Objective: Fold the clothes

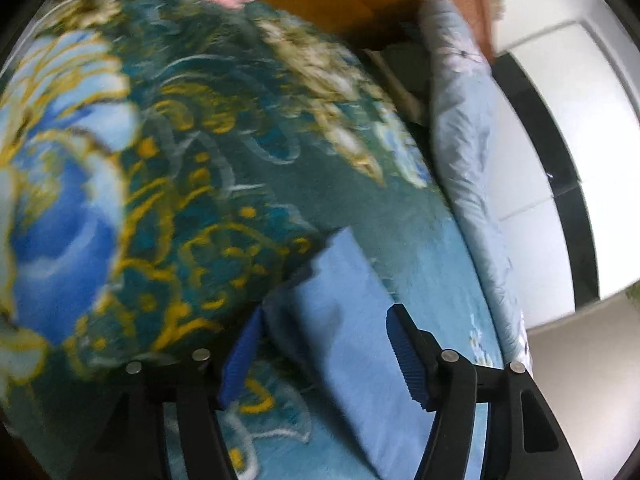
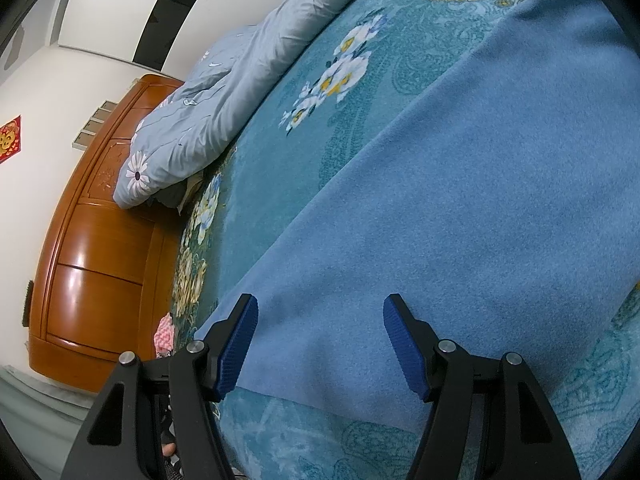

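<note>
The bed [image 2: 304,184] carries everything here, covered by a plush teal blanket [image 2: 280,128] with white-and-gold flowers and paisley scrolls — thick, fuzzy pile, soft underfoot for any garment. On it lies the blue garment [image 2: 460,200], a matte, felt-like cloth spread broad and nearly flat in the right wrist view, with straight edges and one corner toward the lower left. It looks to have been laid out or given a first fold; which, I cannot tell. The finer folds seem still to come.

Beside the blanket, a pale grey-blue quilt [image 2: 224,92] with daisy print is bunched along the far side, crumpled and cottony. Beyond it stands a glossy orange-brown wooden headboard [image 2: 92,280].

The right gripper [image 2: 318,344] hovers over the near edge of the cloth, fingers well apart, gripping nothing. The left gripper [image 1: 320,352] also stands open — a narrow fold of the same blue cloth [image 1: 344,320] runs between its fingers, unpinched as far as the blurred view shows.
</note>
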Tool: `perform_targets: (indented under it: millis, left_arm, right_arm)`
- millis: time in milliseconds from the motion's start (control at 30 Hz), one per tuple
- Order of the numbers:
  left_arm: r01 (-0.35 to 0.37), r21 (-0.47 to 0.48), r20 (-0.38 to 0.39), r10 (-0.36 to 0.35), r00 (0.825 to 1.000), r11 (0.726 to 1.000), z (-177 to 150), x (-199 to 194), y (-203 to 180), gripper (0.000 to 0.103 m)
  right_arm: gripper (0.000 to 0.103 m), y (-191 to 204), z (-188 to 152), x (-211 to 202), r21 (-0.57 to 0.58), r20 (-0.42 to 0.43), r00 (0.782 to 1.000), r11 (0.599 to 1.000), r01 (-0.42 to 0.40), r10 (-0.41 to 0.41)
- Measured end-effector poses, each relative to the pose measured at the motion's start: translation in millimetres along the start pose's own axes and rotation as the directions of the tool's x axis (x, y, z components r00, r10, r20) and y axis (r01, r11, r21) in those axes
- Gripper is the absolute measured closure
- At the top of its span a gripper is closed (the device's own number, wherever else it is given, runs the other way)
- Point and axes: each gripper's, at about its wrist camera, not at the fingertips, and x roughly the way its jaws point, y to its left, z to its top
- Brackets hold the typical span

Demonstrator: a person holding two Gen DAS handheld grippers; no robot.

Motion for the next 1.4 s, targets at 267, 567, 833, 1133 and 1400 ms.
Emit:
perform_targets:
  millis: [267,567,833,1133,1400]
  left_arm:
    - [-0.015,0.02,0.039,0.014,0.999,1.0,-4.7,-1.3,0.4,0.091]
    - [0.182,0.317,0.054,-0.21,0.976,0.931,-34.7,-54.8,-117.0,0.092]
    - [0.38,0.543,-0.248,-0.289,0.925,0.749,-146.2,-22.6,-221.2,0.092]
    - [0.378,0.608,-0.432,-0.109,0.895,0.699,-239.3,48.1,-217.5,0.092]
    - [0.401,0.547,-0.502,-0.095,0.86,0.735,-240.2,47.4,-197.5,0.049]
  right_arm:
    - [0.036,-0.7,1.1,0.5,0.006,-0.003,1.0,1.0,-0.009,0.009]
    - [0.036,-6.1,5.7,-10.1,0.035,0.046,0.999,0.999,-0.027,0.026]
    - [0.036,-25.9,17.5,-43.1,0.125,0.201,0.98,0.991,-0.041,0.015]
    - [0.036,-41.4,28.1,-52.8,0.175,0.223,0.974,0.982,-0.069,0.029]
    - [0.036,-40.9,28.4,-52.1,0.169,0.216,0.976,0.983,-0.074,0.036]
